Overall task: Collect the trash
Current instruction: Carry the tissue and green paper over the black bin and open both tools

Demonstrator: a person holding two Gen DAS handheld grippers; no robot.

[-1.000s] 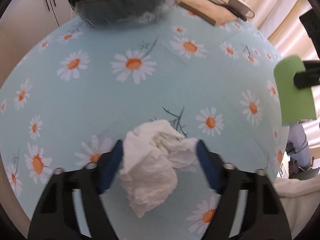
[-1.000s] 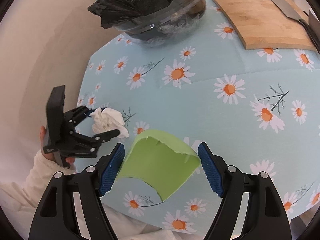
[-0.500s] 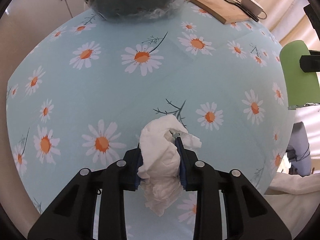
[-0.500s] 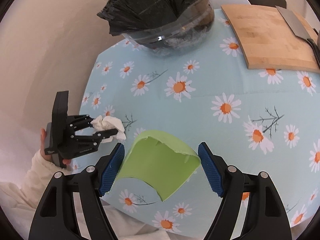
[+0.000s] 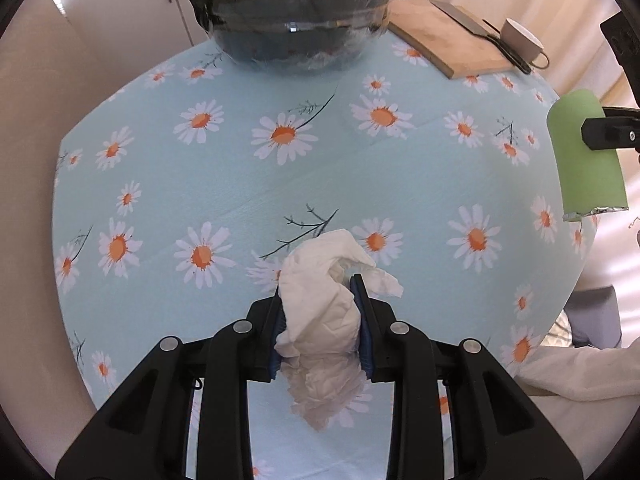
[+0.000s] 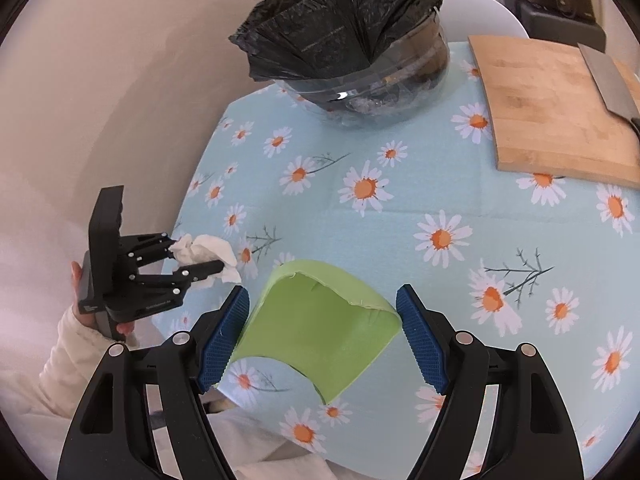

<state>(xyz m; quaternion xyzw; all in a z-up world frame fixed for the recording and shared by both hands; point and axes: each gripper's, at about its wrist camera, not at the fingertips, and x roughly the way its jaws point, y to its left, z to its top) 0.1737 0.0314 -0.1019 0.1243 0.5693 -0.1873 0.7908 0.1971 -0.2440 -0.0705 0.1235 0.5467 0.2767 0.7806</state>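
The left hand-held gripper [image 5: 320, 312] is clamped on the crumpled tissue [image 5: 324, 300], the right hand-held gripper [image 6: 320, 336] on the torn green cup [image 6: 320, 328], both lifted to carry toward the lined bin [image 6: 352, 40] at twelve o'clock.

Two fisheye views, one above each of my claws, both angled steeply down, close over the tabletop [image 5: 248, 184]. Shared: the lined bin [image 5: 292, 8] [image 6: 352, 40], cutting board [image 5: 452, 44] [image 6: 552, 108], daisy cloth.

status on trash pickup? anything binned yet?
Not yet, as far as visible. Left hand-held gripper has just closed on the crumpled tissue, now clamped between its pads. Green torn cup sits between the right hand-held gripper's jaws. Left to do: drop both into the bag-lined bowl across the table.
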